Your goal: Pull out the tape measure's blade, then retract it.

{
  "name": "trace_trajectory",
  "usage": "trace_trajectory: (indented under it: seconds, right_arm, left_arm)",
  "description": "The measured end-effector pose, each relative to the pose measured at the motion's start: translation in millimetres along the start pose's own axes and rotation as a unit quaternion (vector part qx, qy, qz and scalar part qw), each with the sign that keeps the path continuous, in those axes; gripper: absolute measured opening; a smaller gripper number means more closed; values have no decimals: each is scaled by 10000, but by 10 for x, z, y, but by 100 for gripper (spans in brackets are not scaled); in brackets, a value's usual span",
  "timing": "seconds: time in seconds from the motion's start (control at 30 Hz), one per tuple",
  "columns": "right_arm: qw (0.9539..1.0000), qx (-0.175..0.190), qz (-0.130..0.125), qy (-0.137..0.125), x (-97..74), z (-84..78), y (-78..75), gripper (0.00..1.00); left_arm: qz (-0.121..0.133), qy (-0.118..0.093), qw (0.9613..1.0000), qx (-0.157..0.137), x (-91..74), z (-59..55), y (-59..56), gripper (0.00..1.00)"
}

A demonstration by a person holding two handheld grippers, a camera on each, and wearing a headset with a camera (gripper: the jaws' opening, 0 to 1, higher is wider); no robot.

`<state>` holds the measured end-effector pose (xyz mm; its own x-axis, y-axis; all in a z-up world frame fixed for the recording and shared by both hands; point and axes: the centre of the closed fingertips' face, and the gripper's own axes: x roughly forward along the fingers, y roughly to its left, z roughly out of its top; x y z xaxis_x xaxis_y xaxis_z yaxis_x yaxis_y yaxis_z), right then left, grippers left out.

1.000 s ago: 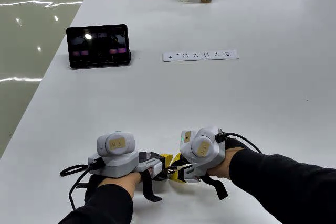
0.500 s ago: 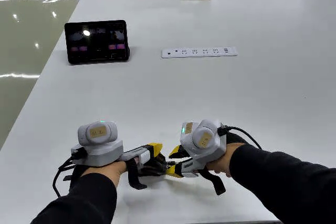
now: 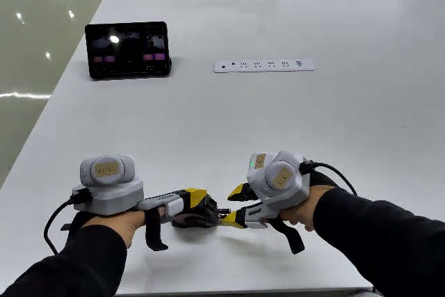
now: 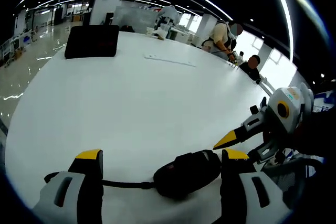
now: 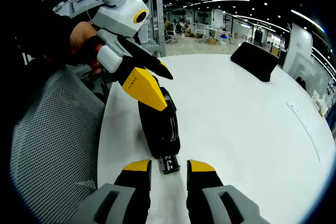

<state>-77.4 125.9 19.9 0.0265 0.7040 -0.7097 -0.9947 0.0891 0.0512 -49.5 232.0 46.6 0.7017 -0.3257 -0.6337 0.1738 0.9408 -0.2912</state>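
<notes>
On a white bench (image 3: 292, 137), the left gripper (image 4: 163, 155) straddles a black tape measure (image 4: 186, 174), jaws spread, not clamped. The right gripper (image 5: 169, 165) stands open around the blade tip (image 5: 169, 162); a pull now would likely drag the unheld tape measure or slip off.

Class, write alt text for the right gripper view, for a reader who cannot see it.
The right gripper holds its open jaws either side of the blade tip of a black tape measure on a white table; the left gripper straddles its case.

tape measure (image 3: 203, 218), part hidden by left gripper (image 3: 197, 205); blade print (image 5: 169, 162) — unreadable
</notes>
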Motion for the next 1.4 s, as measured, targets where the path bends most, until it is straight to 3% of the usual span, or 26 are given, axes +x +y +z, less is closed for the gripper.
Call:
trace_trajectory:
  seconds: [0.13, 0.33, 0.47, 0.53, 0.67, 0.73, 0.8, 1.0, 1.2, 1.4]
  right_arm:
    - [9999, 102, -80, -28, -81, -37, -32, 26]
    - [9992, 294, -261, -94, -241, -144, -96, 29]
    - [9986, 378, -347, -99, -356, -209, -86, 31]
    - [9985, 373, -375, -114, -419, -235, -68, 32]
    - [9974, 507, -493, -140, -551, -310, -85, 36]
    - [9966, 575, -567, -147, -621, -376, -109, 37]
    - [9958, 654, -628, -148, -684, -428, -126, 38]
    - [9920, 949, -831, -45, -933, -726, -167, 44]
    - [9882, 1142, -1020, 9, -1150, -976, -218, 50]
    - [9831, 1380, -1200, 100, -1357, -1217, -277, 57]
  left_arm:
    - [-125, -4, 9998, 134, -65, 11, -23, 99]
    - [-393, 43, 9963, 766, -152, -32, 18, 99]
    - [-518, 49, 9957, 771, -222, -39, 64, 99]
    - [-648, -57, 9947, 791, -270, 2, 76, 99]
    - [-721, -151, 9916, 1061, -366, 33, 108, 99]
    - [-734, 86, 9910, 1113, -394, -33, 154, 99]
    - [-858, 2, 9898, 1141, -430, -22, 143, 99]
    - [-1003, 255, 9830, 1520, -541, -136, 197, 99]
    - [-1014, 454, 9823, 1507, -612, -249, 315, 99]
    - [-1034, 559, 9803, 1587, -649, -295, 360, 99]
